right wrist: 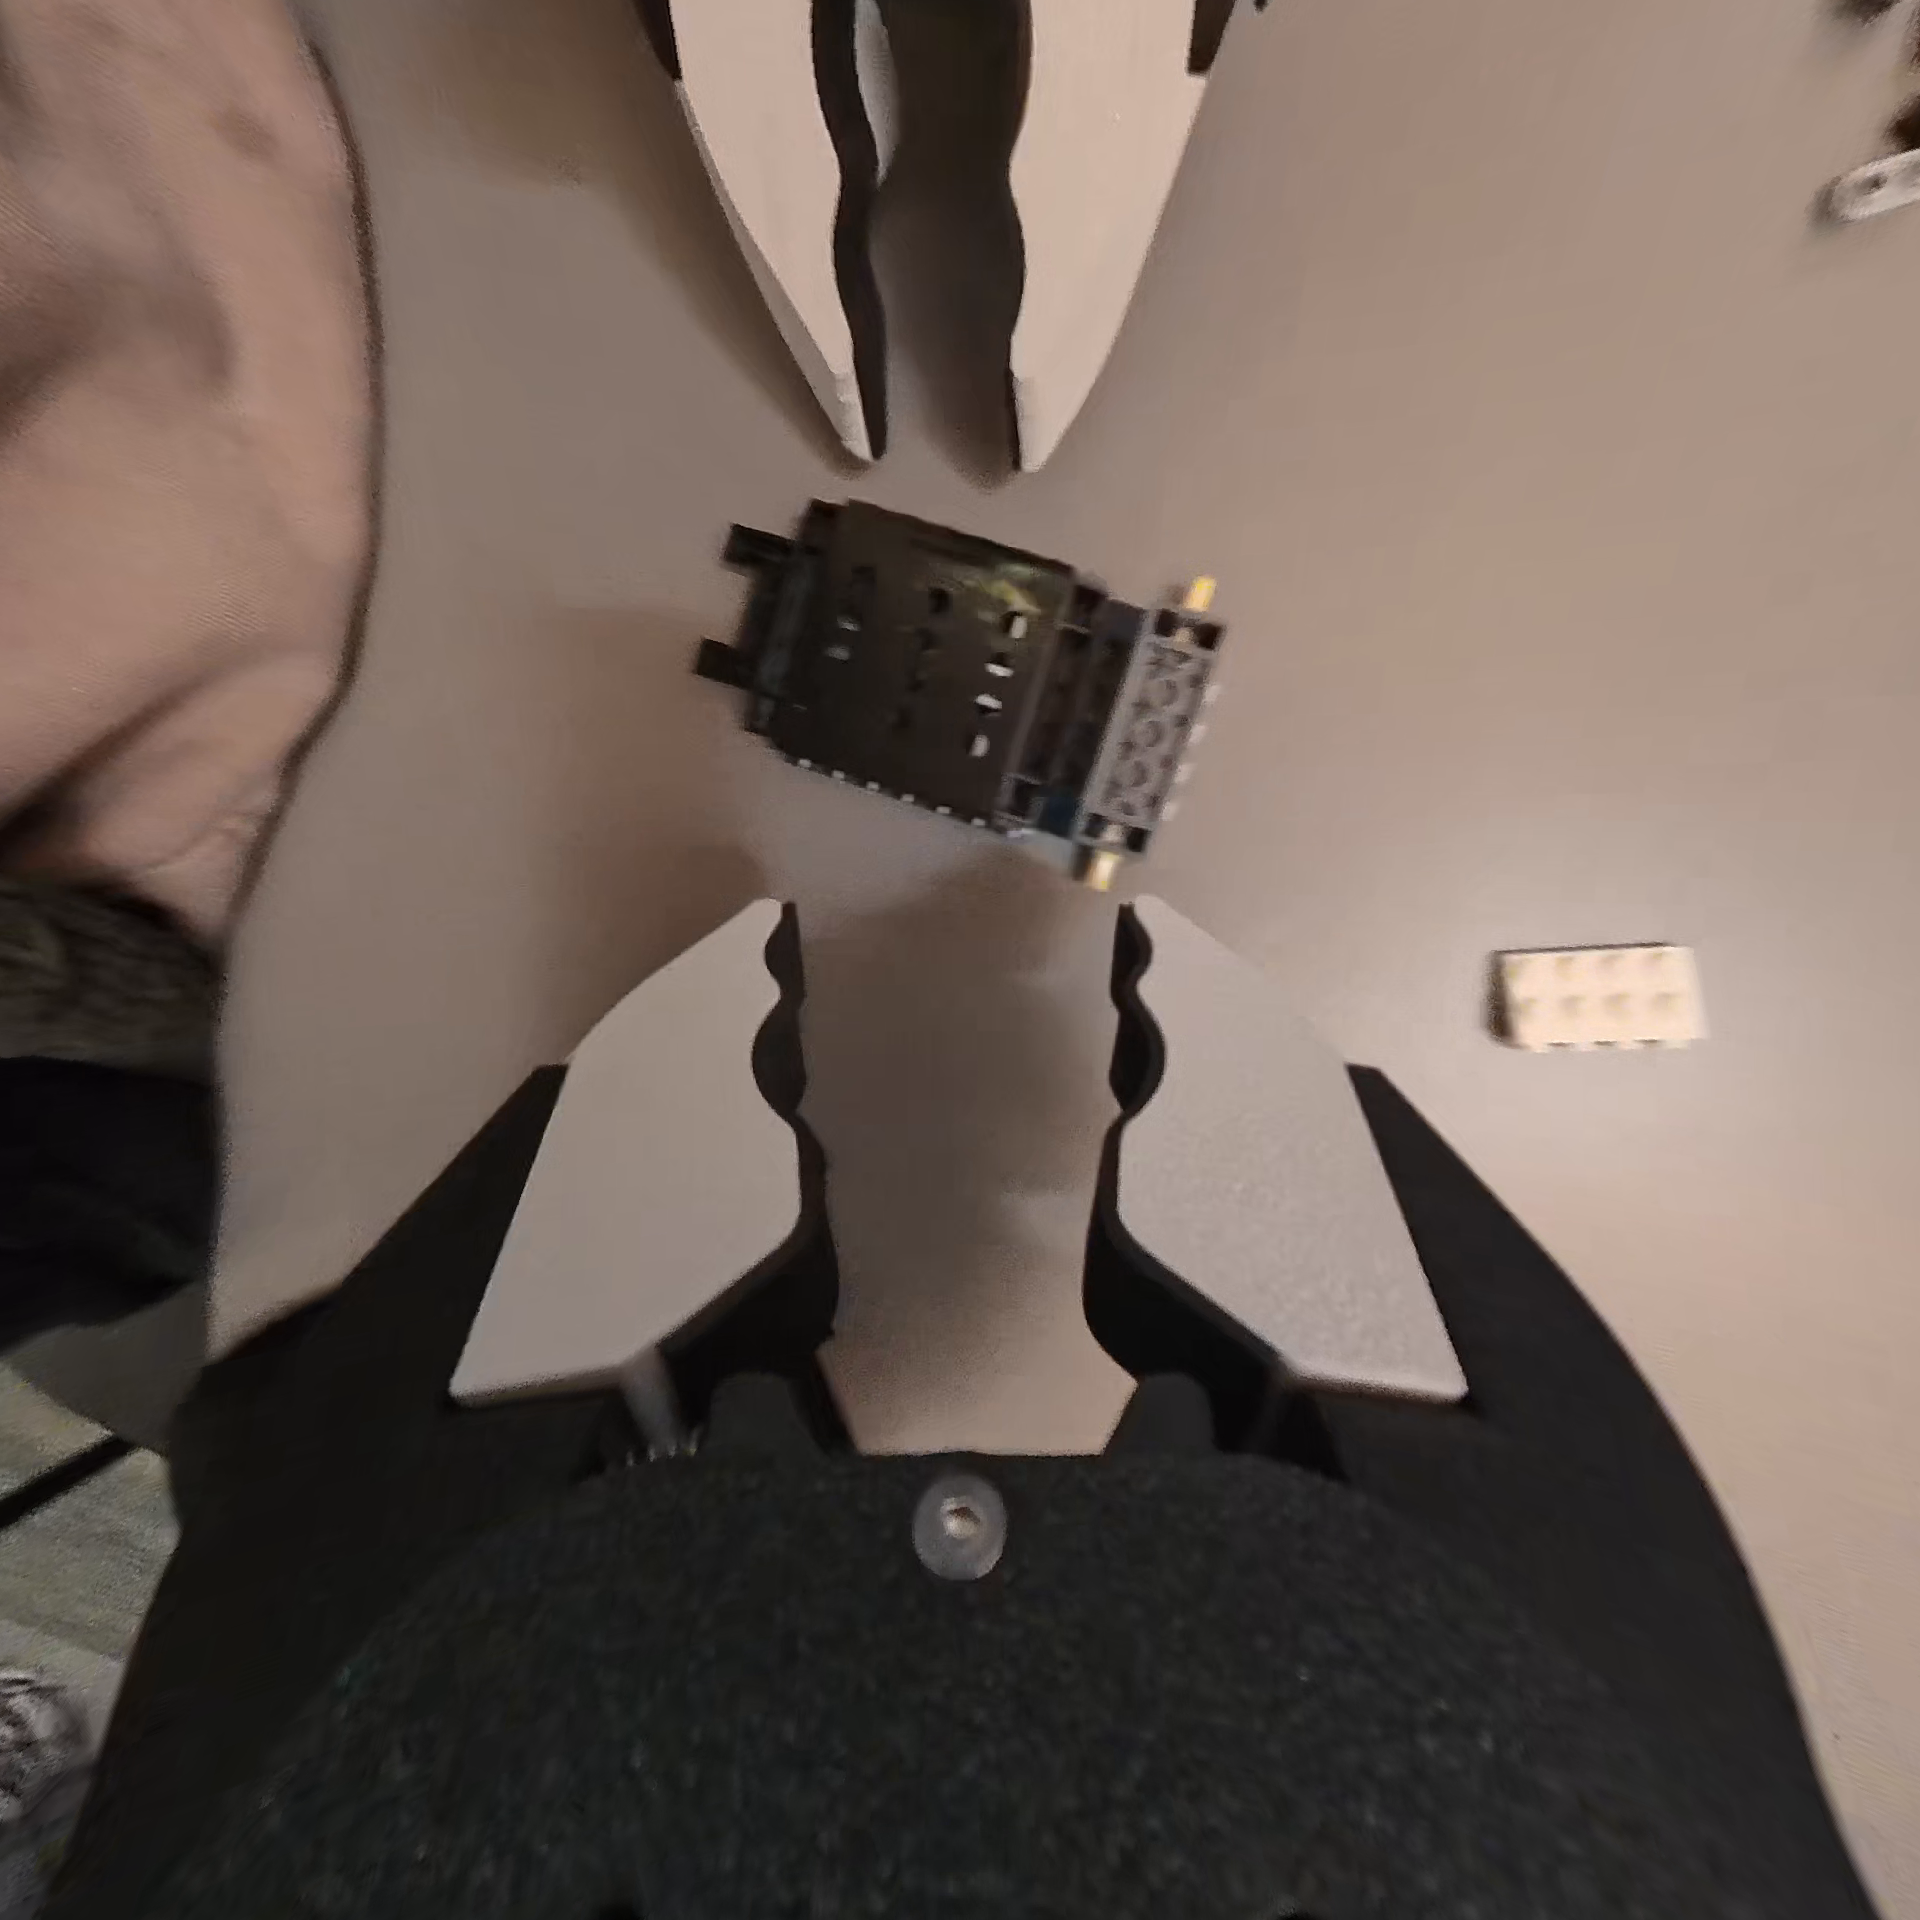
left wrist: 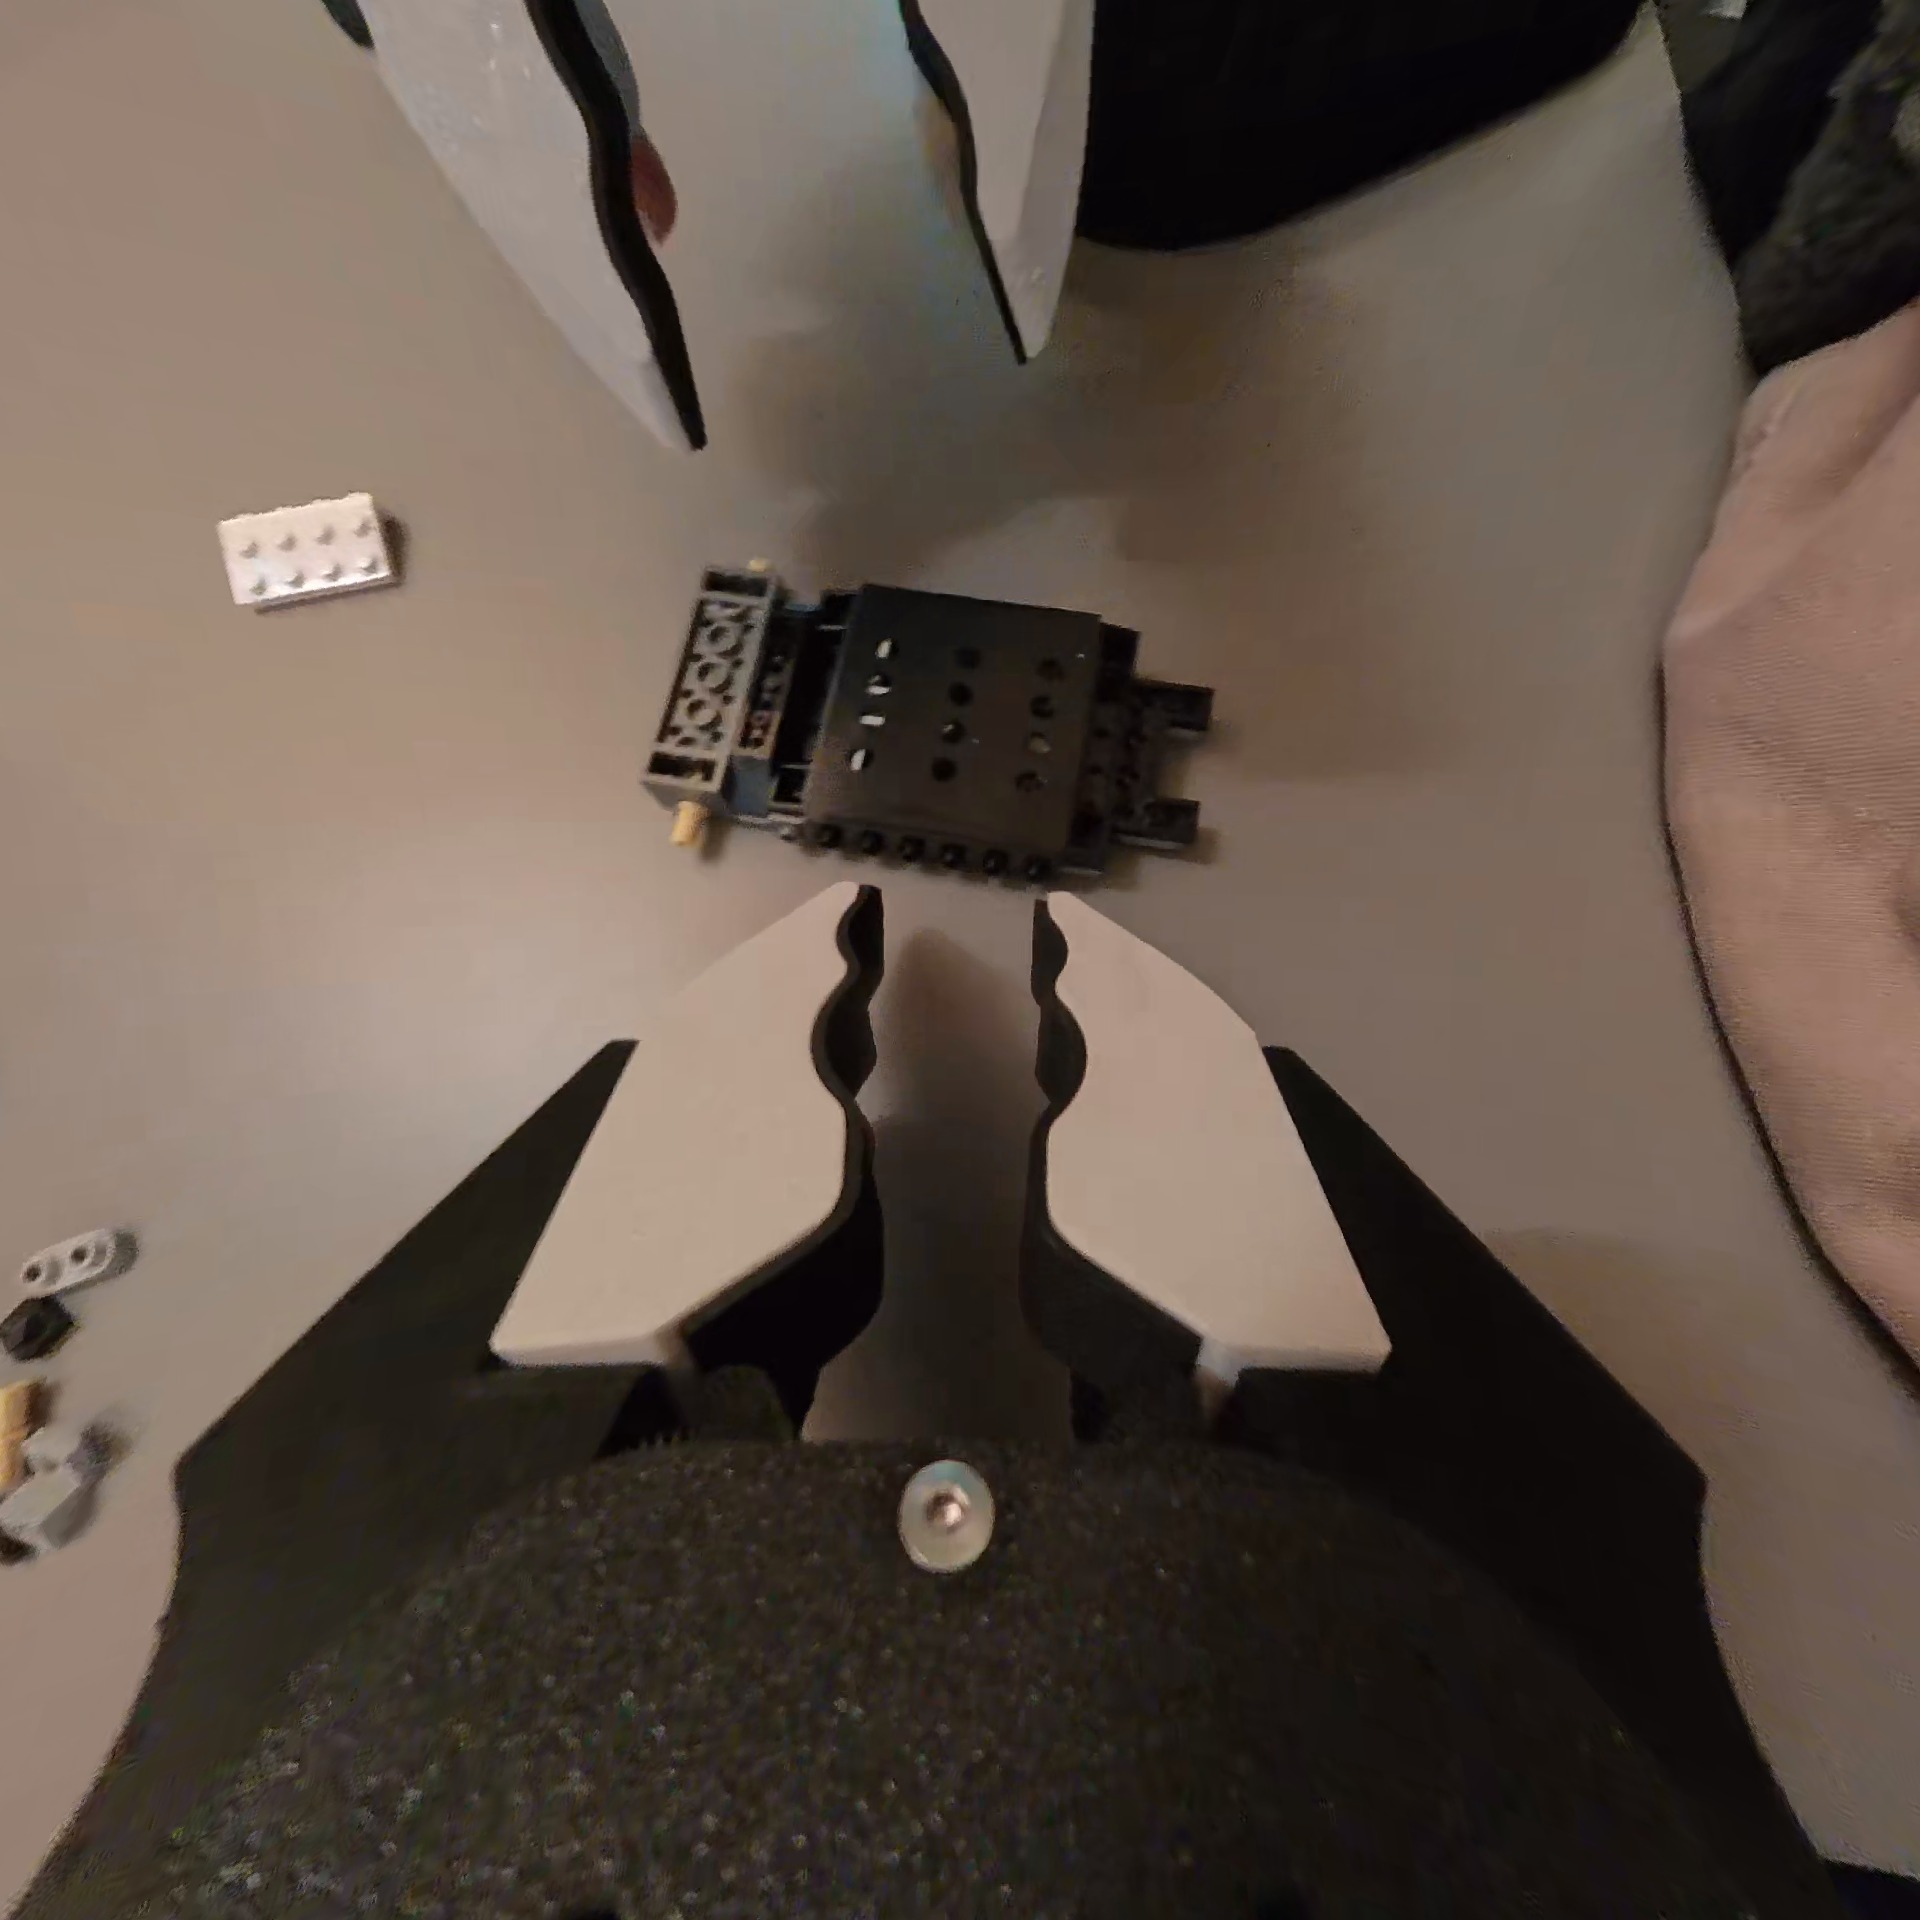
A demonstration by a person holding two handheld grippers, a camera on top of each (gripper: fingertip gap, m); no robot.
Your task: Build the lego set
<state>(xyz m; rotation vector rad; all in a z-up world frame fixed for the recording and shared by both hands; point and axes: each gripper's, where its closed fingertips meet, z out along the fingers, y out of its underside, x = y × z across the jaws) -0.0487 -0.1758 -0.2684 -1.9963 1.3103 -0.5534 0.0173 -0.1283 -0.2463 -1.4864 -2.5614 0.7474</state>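
A black lego assembly (left wrist: 935, 732) with a grey end brick and tan pins lies upside down on the table; it also shows in the right wrist view (right wrist: 956, 691). My left gripper (left wrist: 956, 899) is open and empty, its tips just short of the assembly's near edge. My right gripper (right wrist: 951, 914) is open and empty on the opposite side, a little back from the assembly. Each gripper shows across from the other: the right gripper (left wrist: 862, 400) in the left wrist view, the left gripper (right wrist: 940, 452) in the right wrist view. A white 2x4 brick (left wrist: 309, 548) lies apart, also in the right wrist view (right wrist: 1600, 995).
Several small grey, black and tan loose pieces (left wrist: 52, 1382) lie at the table's left edge in the left wrist view. A person's clothed body (left wrist: 1808, 831) borders the table, also seen in the right wrist view (right wrist: 156, 468). A small grey piece (right wrist: 1870, 192) lies far right. Some 9 cm of space lies between my two pairs of fingers. To the white 2x4 brick (left wrist: 309, 548): right tips about 9 cm, left tips about 15 cm. Look for it in the right wrist view (right wrist: 1594, 987) too.
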